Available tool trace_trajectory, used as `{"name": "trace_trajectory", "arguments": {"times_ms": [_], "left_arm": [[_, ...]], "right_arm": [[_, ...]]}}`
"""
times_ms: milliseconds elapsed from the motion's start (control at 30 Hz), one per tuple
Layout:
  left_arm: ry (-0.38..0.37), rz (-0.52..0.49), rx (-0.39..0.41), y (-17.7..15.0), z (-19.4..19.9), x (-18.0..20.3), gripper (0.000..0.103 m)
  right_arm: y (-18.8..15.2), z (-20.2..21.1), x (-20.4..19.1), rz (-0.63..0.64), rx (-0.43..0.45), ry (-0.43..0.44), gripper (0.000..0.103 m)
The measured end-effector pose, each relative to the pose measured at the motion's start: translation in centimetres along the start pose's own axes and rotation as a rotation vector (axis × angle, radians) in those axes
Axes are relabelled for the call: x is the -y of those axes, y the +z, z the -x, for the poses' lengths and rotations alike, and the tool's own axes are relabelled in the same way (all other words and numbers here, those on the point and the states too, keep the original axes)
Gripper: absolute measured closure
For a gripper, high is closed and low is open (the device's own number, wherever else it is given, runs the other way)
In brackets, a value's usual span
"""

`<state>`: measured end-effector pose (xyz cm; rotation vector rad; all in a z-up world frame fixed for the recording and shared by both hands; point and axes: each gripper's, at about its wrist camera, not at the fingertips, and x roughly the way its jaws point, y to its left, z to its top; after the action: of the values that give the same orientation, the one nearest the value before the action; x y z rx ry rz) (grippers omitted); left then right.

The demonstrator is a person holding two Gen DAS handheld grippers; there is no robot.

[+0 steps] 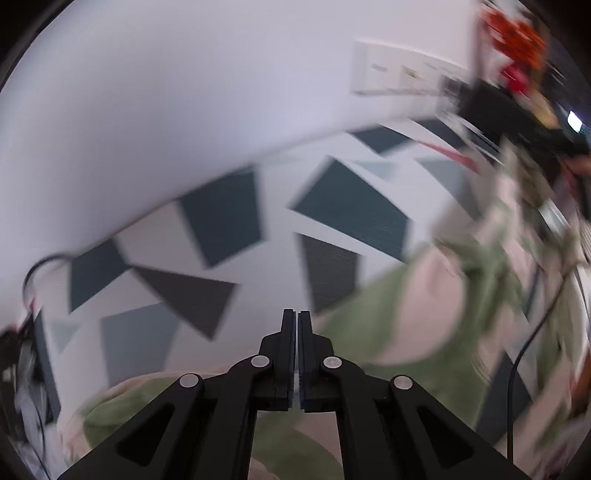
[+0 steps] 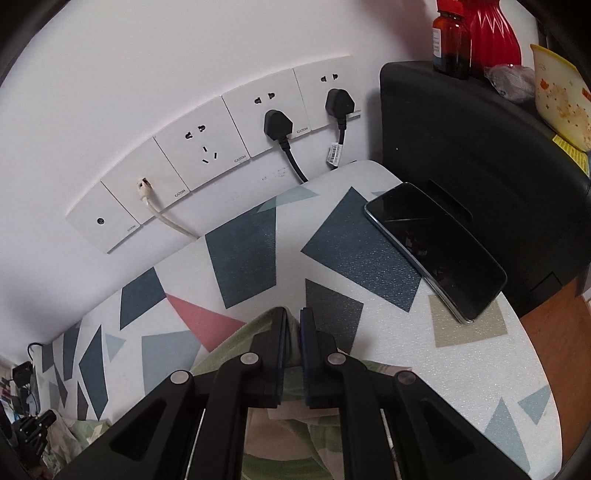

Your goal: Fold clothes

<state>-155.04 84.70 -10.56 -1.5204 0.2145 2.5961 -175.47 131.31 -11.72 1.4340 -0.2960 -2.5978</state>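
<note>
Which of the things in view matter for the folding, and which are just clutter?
For the job:
green and pink garment
right tool, gripping its edge
left tool, closed
patterned table cover

Lying about:
phone
black case
red vase
brown bottle

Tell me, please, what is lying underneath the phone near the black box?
The phone lies flat on the patterned table cover, over a dark teal patch and a beige one, its far side against the black box. What the cover shows directly beneath it is hidden.

Both wrist views low, close over patterned table [image 2: 461,369], facing wall [image 2: 110,92]; shared.
</note>
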Motion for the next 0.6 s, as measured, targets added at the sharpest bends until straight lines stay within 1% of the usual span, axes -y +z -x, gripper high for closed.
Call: {"name": "trace_trajectory", "arguments": {"times_ms": [33,67,233,400,433,467,500,533,600], "left_arm": [[0.003,-0.034,-0.008,-0.3,0.0,0.4,0.073],[0.004,-0.056,-0.011,-0.4,-0.1,0.7,0.070],[0.008,-0.164,-0.027,-1.0,-0.8,2.2,0.069],[0.013,-0.272,-0.043,-1.6,-1.4,3.8,0.069],[0.013,-0.294,-0.046,-1.7,-1.5,4.1,0.075],[0.014,-0.316,-0.049,-1.9,-1.6,4.4,0.090],[0.015,-0.337,-0.052,-2.0,-1.8,4.7,0.103],[0.022,-0.343,-0.038,-2.0,-1.6,4.8,0.103],[0.045,-0.314,0.022,-1.6,-0.6,4.6,0.103]], "right_arm": [[-0.1,-0.1,0.0,0.001,-0.004,0.001,0.096],[-0.2,-0.3,0.0,0.002,-0.008,0.002,0.096],[-1.0,-0.7,0.1,-0.021,-0.025,0.034,0.096],[-1.8,-1.0,-0.1,-0.021,-0.043,0.043,0.096],[-1.9,-1.1,0.0,-0.024,-0.046,0.045,0.096],[-2.0,-1.2,0.1,-0.030,-0.048,0.047,0.096],[-2.1,-1.2,0.2,-0.036,-0.051,0.049,0.096],[-2.1,-1.2,0.3,-0.041,-0.050,0.048,0.096],[-2.2,-1.1,0.5,-0.047,-0.044,0.045,0.096]]}}
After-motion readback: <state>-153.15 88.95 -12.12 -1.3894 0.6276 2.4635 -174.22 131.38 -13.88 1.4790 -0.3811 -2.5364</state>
